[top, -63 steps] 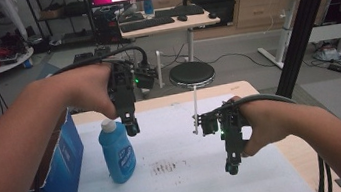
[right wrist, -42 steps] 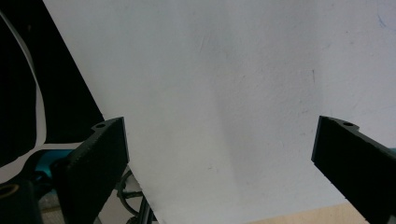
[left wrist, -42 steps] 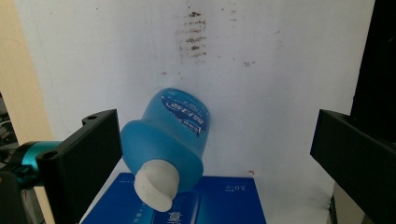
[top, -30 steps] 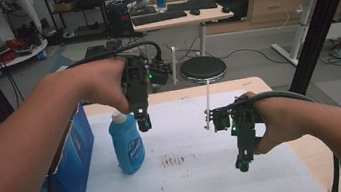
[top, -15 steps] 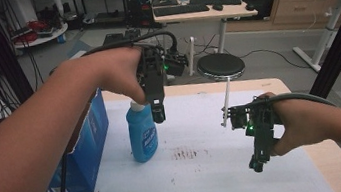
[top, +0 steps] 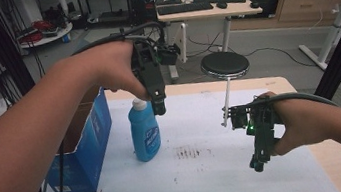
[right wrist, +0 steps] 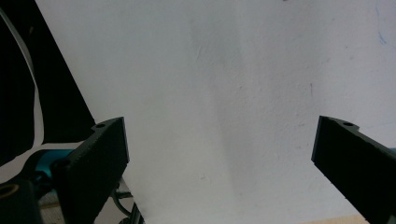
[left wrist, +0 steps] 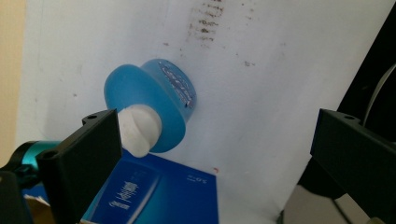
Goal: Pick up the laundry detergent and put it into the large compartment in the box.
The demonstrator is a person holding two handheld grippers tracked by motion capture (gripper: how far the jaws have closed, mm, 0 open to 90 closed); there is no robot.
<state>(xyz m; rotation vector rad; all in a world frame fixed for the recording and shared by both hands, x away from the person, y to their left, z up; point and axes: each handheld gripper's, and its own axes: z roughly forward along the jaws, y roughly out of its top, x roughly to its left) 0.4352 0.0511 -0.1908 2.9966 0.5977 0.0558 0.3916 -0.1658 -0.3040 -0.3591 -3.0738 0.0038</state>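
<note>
Hovering above bottle (top: 144,131), left gripper (top: 159,108) jaws apart.
Blue box (top: 89,142) at left; right gripper (top: 258,164) lower right, jaws apart.

Printed matter appeared on two objects, none of it legible. The blue bottle (top: 144,131) carried a pale label on its front, its lettering too small and blurred to read in the high view; in the left gripper view the label (left wrist: 177,86) showed only as a foreshortened strip. The blue carton (left wrist: 154,189) beside it bore white print, likewise unreadable.
</note>
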